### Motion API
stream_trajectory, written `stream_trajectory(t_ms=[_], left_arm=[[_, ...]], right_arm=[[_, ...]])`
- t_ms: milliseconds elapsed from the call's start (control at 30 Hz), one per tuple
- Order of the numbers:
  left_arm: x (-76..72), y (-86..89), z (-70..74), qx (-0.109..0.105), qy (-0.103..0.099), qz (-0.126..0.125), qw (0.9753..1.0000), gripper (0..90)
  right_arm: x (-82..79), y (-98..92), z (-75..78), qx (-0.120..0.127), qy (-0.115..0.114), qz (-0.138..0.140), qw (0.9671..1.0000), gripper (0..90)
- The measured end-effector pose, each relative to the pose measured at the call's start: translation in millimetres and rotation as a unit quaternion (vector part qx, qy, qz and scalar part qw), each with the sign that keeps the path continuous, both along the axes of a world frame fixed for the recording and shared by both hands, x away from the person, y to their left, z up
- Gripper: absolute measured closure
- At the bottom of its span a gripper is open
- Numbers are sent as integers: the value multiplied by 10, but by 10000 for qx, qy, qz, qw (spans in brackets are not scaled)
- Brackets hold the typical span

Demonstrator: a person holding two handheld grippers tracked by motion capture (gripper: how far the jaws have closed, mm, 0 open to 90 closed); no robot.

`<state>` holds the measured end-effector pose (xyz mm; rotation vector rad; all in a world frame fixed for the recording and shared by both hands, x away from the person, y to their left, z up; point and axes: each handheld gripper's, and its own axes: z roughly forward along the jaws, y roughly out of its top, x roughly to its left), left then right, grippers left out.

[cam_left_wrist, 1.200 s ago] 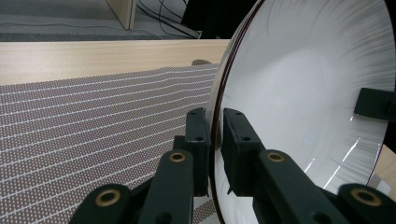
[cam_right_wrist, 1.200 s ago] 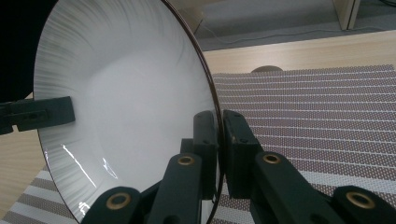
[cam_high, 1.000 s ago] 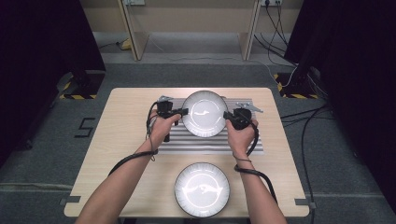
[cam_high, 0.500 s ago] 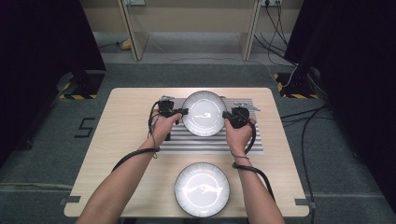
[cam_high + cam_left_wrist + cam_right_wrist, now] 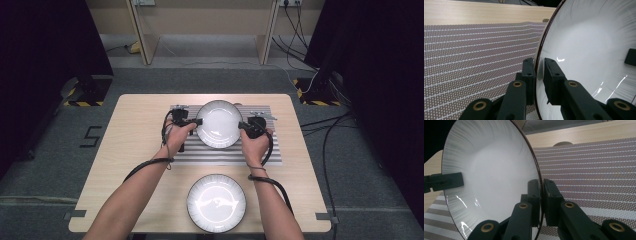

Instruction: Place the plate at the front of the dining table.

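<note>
A white plate with a dark rim [image 5: 218,123] is held up over the striped grey mat [image 5: 225,152], tilted on edge. My left gripper [image 5: 198,121] is shut on its left rim, and my right gripper [image 5: 242,126] is shut on its right rim. In the left gripper view the jaws clamp the plate [image 5: 586,50] rim, left gripper [image 5: 539,68]. In the right gripper view the plate [image 5: 491,172] rim sits between the jaws of my right gripper [image 5: 541,192]; the left gripper's jaw tip [image 5: 446,181] shows on the far rim. A second white plate [image 5: 216,202] lies flat near the table's front edge.
The wooden table [image 5: 135,135] carries the mat at its back middle. Cables trail from both grippers along the forearms. Dark curtains stand left and right; a wooden frame and floor cables lie beyond the table.
The held plate and both grippers have shifted slightly away from the person and a little right over the mat. Both stay shut on the rim.
</note>
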<state>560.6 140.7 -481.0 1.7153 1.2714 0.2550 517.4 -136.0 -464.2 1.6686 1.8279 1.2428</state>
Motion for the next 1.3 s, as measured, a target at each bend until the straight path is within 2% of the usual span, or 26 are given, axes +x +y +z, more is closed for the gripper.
stream_trajectory(t_ms=[233, 733, 867, 1067, 1233, 1267, 1300], left_arm=[[27, -15, -38, 78, 117, 63, 9999, 782], [89, -43, -85, 127, 189, 189, 9996, 777], [118, -56, -106, 238, 237, 251, 9991, 777], [162, -85, -116, 281, 249, 269, 9989, 781], [193, -107, -127, 363, 252, 311, 9985, 785], [202, -108, -140, 516, 301, 374, 9975, 777], [206, -104, -165, 538, 363, 363, 9972, 765]], right_arm=[[31, 12, -45, -44, 79, -10, 10000, 848], [100, 33, -100, -112, 96, -112, 9998, 844], [129, 26, -115, -118, 125, -172, 9997, 848], [174, 4, -165, -158, 183, -251, 9994, 854], [197, -35, -176, -82, 165, -355, 9992, 860], [204, -39, -173, 11, 143, -305, 9994, 857], [210, -26, -161, 2, 159, -218, 9996, 855]])
